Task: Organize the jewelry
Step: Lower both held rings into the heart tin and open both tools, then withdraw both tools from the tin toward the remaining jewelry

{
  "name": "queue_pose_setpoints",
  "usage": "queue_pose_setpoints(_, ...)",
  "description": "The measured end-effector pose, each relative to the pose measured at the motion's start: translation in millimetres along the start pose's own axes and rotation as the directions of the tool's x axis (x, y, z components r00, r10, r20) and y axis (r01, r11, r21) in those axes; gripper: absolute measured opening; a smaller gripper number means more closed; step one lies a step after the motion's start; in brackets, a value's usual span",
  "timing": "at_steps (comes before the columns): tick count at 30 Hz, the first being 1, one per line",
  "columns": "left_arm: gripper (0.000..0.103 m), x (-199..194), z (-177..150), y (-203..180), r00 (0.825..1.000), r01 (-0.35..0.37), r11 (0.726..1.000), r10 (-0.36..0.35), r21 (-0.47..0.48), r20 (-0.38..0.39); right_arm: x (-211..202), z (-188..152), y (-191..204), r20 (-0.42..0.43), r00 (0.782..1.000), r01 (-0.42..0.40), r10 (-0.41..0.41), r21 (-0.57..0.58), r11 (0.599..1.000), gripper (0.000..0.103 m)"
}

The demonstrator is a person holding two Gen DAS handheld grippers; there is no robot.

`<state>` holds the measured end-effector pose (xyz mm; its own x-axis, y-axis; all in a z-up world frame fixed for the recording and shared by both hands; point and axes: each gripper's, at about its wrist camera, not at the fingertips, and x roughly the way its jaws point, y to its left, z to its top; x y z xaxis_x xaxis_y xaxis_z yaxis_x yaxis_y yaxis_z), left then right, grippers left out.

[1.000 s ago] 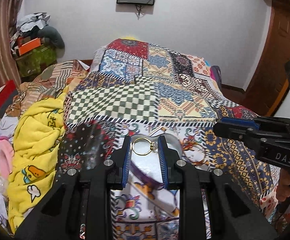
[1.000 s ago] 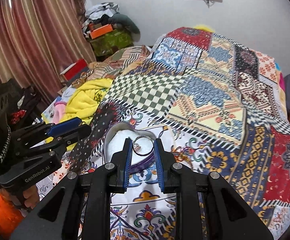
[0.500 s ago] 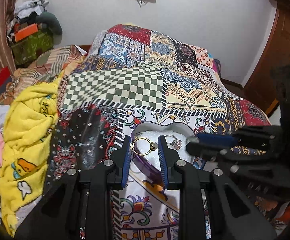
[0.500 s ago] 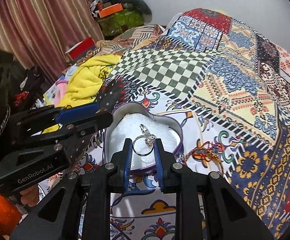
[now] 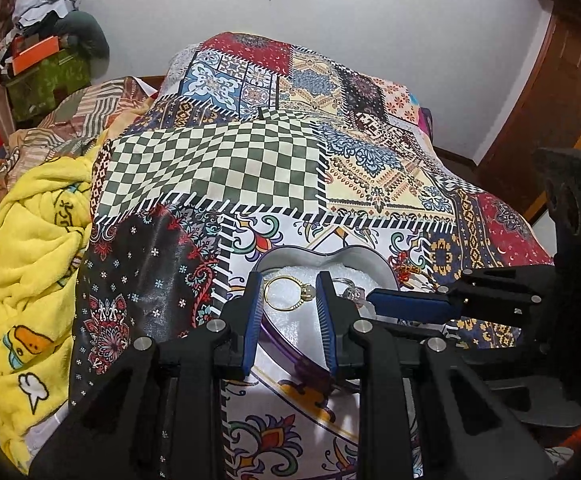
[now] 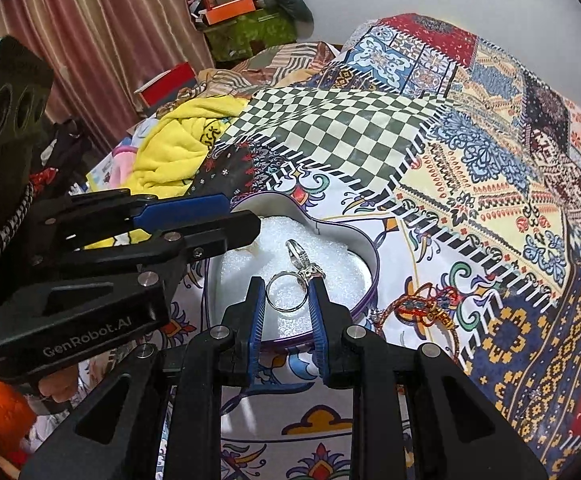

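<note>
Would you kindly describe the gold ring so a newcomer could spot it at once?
On the patchwork bedspread sits a heart-shaped tin lined with white foam. Over it, the left tool grips the gold ring, the only yellow band; the others are silver.

Both wrist views are evenly and brightly lit by soft indoor light; we see no hard-edged shadows. The white wall (image 5: pixel 390 40) grades gently to grey toward its corners. A faint sheen lies on the dark floral patch of the quilt (image 5: pixel 146 276), and the white foam (image 6: pixel 258 264) in the tin nearly bleaches out. We note strong fisheye bending: the door frame (image 5: pixel 562 92) and curtain (image 6: pixel 102 40) curve, and black vignetting fills the corners. Focus is sharp centrally; detail softens slightly toward the rims.
</note>
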<state>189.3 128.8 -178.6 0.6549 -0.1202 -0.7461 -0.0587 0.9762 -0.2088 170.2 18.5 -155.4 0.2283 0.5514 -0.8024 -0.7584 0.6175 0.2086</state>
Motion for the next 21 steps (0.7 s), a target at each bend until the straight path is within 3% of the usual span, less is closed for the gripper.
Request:
queue_pose_setpoints(11, 0.028, -15, 0, -2, 0.999, -0.038, 0.999, 0.037, 0.013, 0.008, -17, -1, -1, 0.01, 1.0, 0.011, -0.012, 0.012, 1.0, 0.026)
queue_pose_setpoints(16, 0.028, -36, 0, -13, 0.997, -0.072, 0.996, 0.07, 0.045, 0.042, -46, -6, -12, 0.059, 0.997, 0.046, -0.049, 0.054, 0.997, 0.026)
queue_pose_setpoints(21, 0.036, -57, 1, -27, 0.994, -0.077, 0.995, 0.072, 0.065, 0.076, -83, -14, -33, 0.117, 0.988, 0.09, -0.104, 0.12, 0.989, 0.026)
